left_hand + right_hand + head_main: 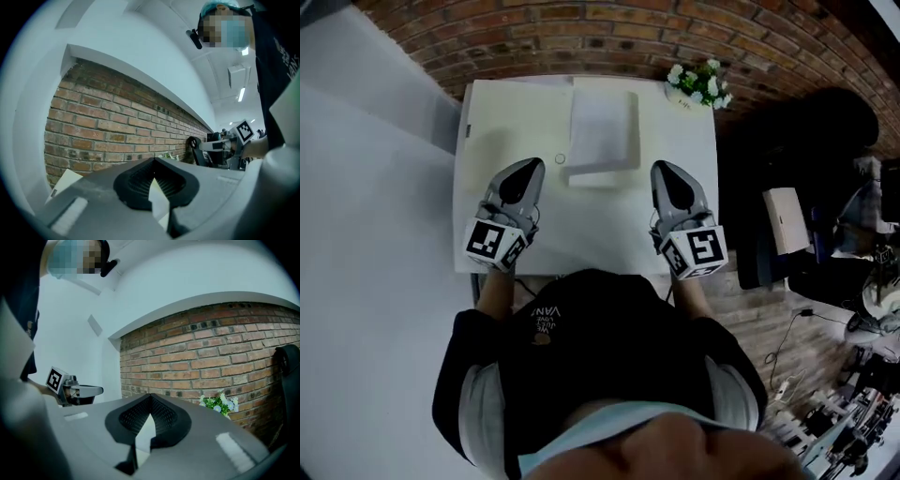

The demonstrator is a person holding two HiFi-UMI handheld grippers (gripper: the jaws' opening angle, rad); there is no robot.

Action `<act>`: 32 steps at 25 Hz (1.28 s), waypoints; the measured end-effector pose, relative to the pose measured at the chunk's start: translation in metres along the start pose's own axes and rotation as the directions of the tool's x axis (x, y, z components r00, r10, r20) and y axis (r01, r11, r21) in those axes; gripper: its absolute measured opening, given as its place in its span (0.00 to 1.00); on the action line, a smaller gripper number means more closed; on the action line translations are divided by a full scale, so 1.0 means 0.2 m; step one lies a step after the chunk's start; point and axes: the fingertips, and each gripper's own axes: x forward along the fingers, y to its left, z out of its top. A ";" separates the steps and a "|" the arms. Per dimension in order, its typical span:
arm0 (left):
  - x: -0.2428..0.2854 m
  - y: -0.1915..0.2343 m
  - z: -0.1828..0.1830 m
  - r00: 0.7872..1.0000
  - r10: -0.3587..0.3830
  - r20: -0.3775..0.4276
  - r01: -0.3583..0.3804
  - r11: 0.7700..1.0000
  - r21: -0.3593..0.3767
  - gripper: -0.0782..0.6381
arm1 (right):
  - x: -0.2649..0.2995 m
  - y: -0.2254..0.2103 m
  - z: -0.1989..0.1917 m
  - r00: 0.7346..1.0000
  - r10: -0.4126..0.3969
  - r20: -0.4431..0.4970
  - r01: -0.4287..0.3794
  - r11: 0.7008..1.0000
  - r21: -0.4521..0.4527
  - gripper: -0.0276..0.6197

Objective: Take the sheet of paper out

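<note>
A white stack of paper point(602, 131) lies on the white table point(492, 112), at the middle of its far half; its front edge looks raised or folded. My left gripper point(531, 168) hovers over the table in front of the stack and to its left, jaws shut and empty. To the stack's right, my right gripper point(663, 170) is level with the left one, also shut with nothing in it. In the left gripper view the jaws point(153, 163) meet in a closed tip. The right gripper view shows the same closed tip point(150, 398). Both point toward the brick wall.
A small ring point(560, 159) lies on the table just left of the stack. A pot of white flowers point(701, 82) stands at the table's far right corner, close to the brick wall point(581, 37). A dark chair point(797, 141) and cluttered equipment fill the right side.
</note>
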 end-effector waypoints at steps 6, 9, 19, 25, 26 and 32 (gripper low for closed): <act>0.13 0.06 -0.04 0.999 0.030 -0.028 -0.030 1.000 -0.005 0.11 | 0.07 -0.10 -0.03 1.000 0.015 -0.015 -0.015 1.000 0.005 0.04; 0.19 0.10 -0.08 0.998 0.050 -0.049 -0.050 0.999 -0.003 0.11 | 0.11 -0.15 -0.05 0.999 0.025 -0.020 -0.025 1.000 0.007 0.04; 0.37 0.19 -0.20 0.991 0.076 -0.113 -0.079 0.997 -0.022 0.11 | 0.24 -0.30 -0.14 0.998 0.044 -0.053 -0.042 0.999 0.031 0.04; 0.45 0.27 -0.26 0.984 0.099 -0.149 -0.108 0.992 -0.057 0.11 | 0.32 -0.36 -0.19 0.996 0.051 -0.068 -0.047 0.998 0.047 0.04; 0.47 0.28 -0.28 0.981 0.100 -0.164 -0.113 0.991 -0.067 0.11 | 0.33 -0.38 -0.20 0.996 0.049 -0.070 -0.045 0.998 0.051 0.04; 0.58 0.36 -0.40 0.966 0.104 -0.236 -0.141 0.979 -0.147 0.11 | 0.39 -0.43 -0.24 0.996 0.045 -0.080 -0.040 0.997 0.065 0.04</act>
